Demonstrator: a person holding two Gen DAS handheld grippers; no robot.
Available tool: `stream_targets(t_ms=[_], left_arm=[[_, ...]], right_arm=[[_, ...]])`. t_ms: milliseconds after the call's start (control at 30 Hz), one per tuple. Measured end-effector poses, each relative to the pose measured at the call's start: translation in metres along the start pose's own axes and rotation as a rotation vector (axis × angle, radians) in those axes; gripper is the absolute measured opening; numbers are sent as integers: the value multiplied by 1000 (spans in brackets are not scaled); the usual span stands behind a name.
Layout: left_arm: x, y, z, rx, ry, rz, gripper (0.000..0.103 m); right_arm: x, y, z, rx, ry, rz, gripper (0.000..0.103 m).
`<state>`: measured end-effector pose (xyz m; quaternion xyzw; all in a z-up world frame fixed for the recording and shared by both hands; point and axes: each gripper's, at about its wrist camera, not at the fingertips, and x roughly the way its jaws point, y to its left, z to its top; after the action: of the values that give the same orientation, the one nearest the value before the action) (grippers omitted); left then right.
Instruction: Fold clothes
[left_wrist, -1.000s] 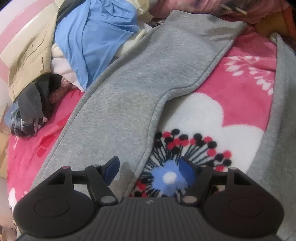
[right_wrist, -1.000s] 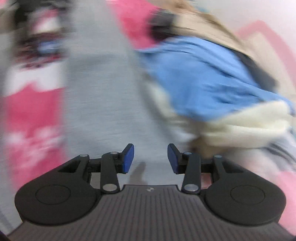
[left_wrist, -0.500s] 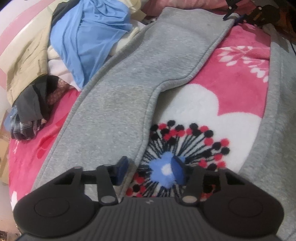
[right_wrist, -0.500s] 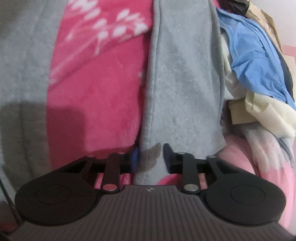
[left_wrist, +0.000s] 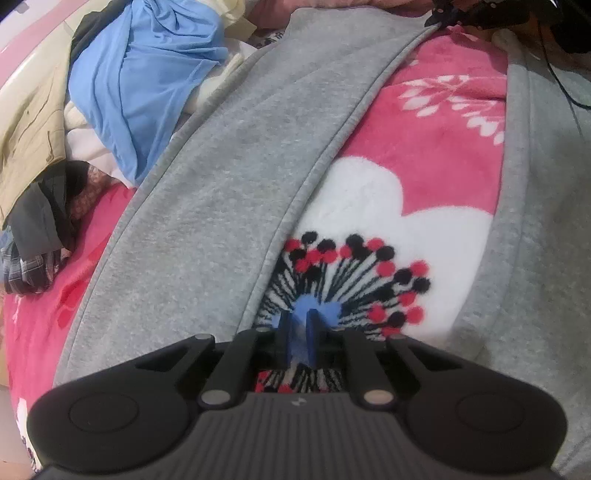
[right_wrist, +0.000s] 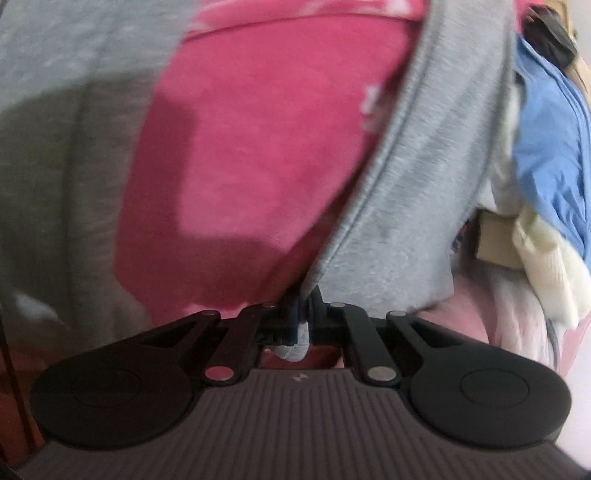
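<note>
Grey sweatpants (left_wrist: 229, 192) lie spread on a pink flowered blanket (left_wrist: 424, 155); one leg runs diagonally away from me and more grey cloth lies along the right side (left_wrist: 543, 229). My left gripper (left_wrist: 299, 332) sits just right of that leg's inner seam. Its jaws are closing and its blue pads nearly meet over the blanket's blue flower centre, with no grey cloth seen between them. At the leg's far end my right gripper (right_wrist: 301, 306) is closing shut on the hem corner (right_wrist: 388, 236). A tuft of grey cloth pokes out behind its pads.
A heap of unfolded clothes lies beside the leg: a blue garment (left_wrist: 140, 85), a beige one (left_wrist: 29, 122), dark and plaid pieces (left_wrist: 37, 236). The right wrist view shows the same blue garment (right_wrist: 550, 147) and cream cloth (right_wrist: 546, 254). A black cable (left_wrist: 557, 74) crosses the far corner.
Both grippers went from open to shut. The right one swung down onto the leg's hem corner and pinched it. The leg's inner edge now lies straighter.
</note>
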<state>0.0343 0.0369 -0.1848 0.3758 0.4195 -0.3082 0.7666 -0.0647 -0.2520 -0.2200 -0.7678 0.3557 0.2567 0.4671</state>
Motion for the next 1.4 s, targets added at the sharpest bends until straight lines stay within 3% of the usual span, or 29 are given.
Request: stream_targets(t_ms=[200, 267, 333, 433, 533, 633, 700, 800, 933, 1000, 1033, 1133, 1233, 1267, 1300, 1333, 1400], left_arm=[[-9, 5, 0, 8, -1, -7, 27], [-17, 10, 0, 0, -12, -11, 33], [-24, 18, 1, -24, -29, -5, 36], [-24, 31, 5, -90, -46, 12, 37], [-12, 39, 10, -160, -27, 22, 37], [2, 39, 10, -192, 17, 20, 37], [7, 37, 5, -190, 41, 12, 38], [5, 32, -8, -169, 46, 16, 43], [2, 37, -21, -203, 43, 6, 47], [2, 39, -23, -213, 45, 4, 49], [2, 40, -24, -214, 46, 5, 51], [2, 38, -21, -212, 55, 10, 51], [3, 36, -18, -196, 61, 20, 51], [3, 36, -17, -193, 64, 22, 51], [3, 35, -17, -198, 66, 25, 51], [3, 34, -18, -203, 68, 28, 51], [1, 32, -21, -214, 68, 29, 51]], right_arm=[[-18, -6, -7, 58, 14, 82, 18], [-33, -15, -15, 72, 34, 121, 19], [-52, -39, -20, 123, -4, 115, 19], [-80, -88, -20, 306, -188, 70, 21], [-75, -136, 0, 487, -401, 47, 25], [-42, -162, 33, 583, -480, 22, 25], [-9, -176, 44, 644, -479, 13, 24], [55, -193, 37, 685, -399, 138, 22], [106, -188, 9, 611, -103, 11, 19], [123, -192, -5, 608, 27, -19, 8], [124, -192, -8, 591, 63, -52, 7], [90, -203, -9, 637, -55, -99, 8], [45, -207, 4, 678, -338, 42, 7], [42, -203, 12, 652, -373, 84, 7], [43, -199, 21, 619, -390, 120, 7], [56, -193, 28, 583, -341, 121, 7], [97, -178, 30, 480, -140, -24, 7]])
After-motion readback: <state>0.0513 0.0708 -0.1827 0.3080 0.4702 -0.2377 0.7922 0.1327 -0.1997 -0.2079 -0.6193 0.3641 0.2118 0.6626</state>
